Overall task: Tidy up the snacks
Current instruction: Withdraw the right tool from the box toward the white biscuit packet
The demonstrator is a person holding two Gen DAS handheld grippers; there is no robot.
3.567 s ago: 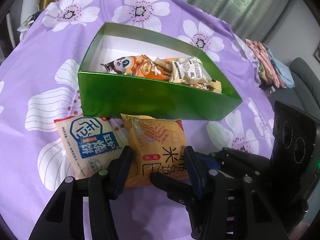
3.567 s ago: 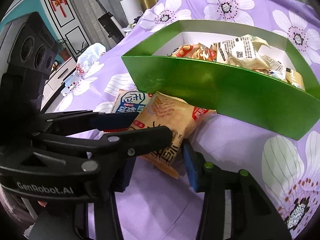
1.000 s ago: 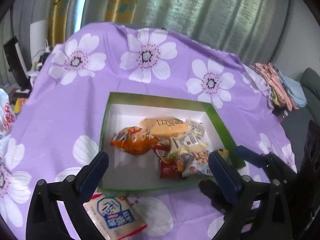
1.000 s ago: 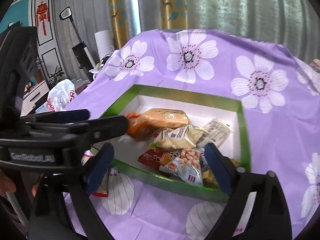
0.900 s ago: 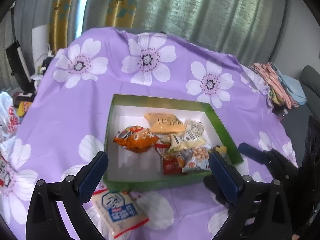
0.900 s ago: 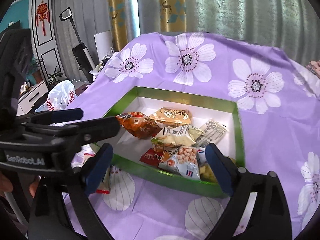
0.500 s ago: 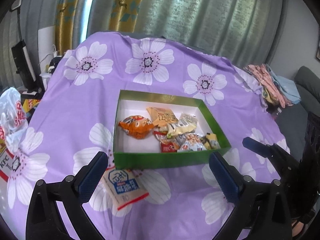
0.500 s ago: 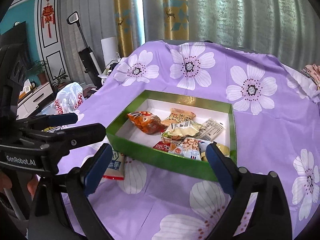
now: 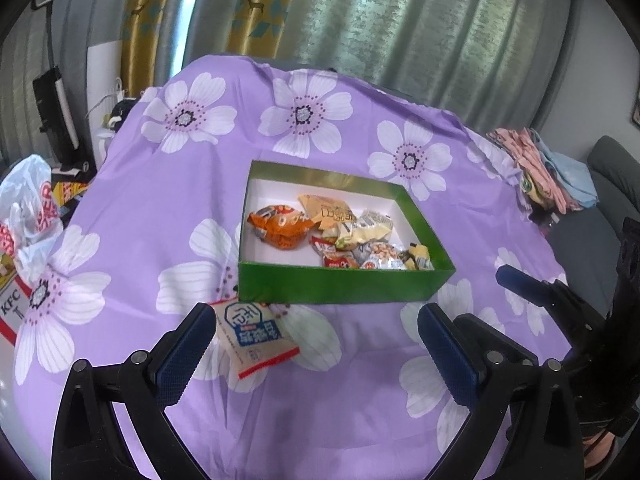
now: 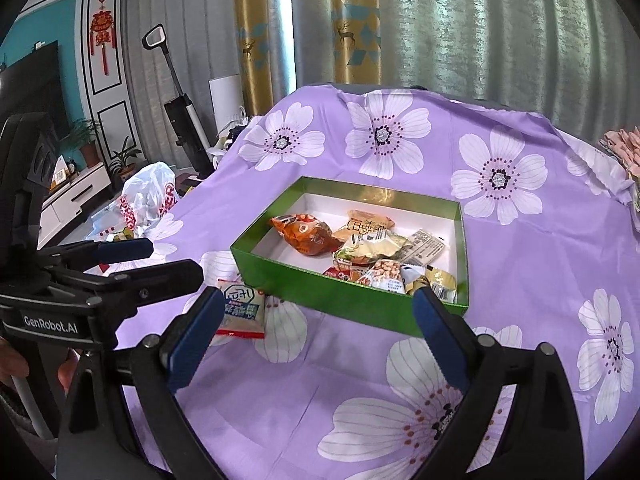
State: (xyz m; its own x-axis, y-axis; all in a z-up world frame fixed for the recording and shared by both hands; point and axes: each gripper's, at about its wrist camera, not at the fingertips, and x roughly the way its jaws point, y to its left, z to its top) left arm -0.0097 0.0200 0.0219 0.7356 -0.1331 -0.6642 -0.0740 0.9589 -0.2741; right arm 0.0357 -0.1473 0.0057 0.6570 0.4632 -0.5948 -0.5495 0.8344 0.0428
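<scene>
A green box (image 9: 340,288) (image 10: 280,280) with a white floor sits on the purple flowered cloth and holds several snack packets, among them an orange one (image 9: 280,228) (image 10: 306,236). One white-and-blue cracker packet (image 9: 254,334) (image 10: 242,306) lies on the cloth outside the box, at its near left corner. My left gripper (image 9: 316,344) is open and held back above the cloth, nothing between its fingers. My right gripper (image 10: 316,332) is also open and empty, well short of the box. The left gripper also shows at the left of the right wrist view.
A white and red plastic bag (image 9: 24,216) (image 10: 148,200) lies past the table's left edge. Folded pink and blue cloths (image 9: 540,168) sit at the far right. Curtains (image 10: 440,20) hang behind the table. A vacuum (image 10: 180,108) stands at the back left.
Both grippers have pulled back and up from the box, which now looks smaller and farther. The yellow packet held 3.6 s ago now lies in the box. Both grippers have stayed open over the last second.
</scene>
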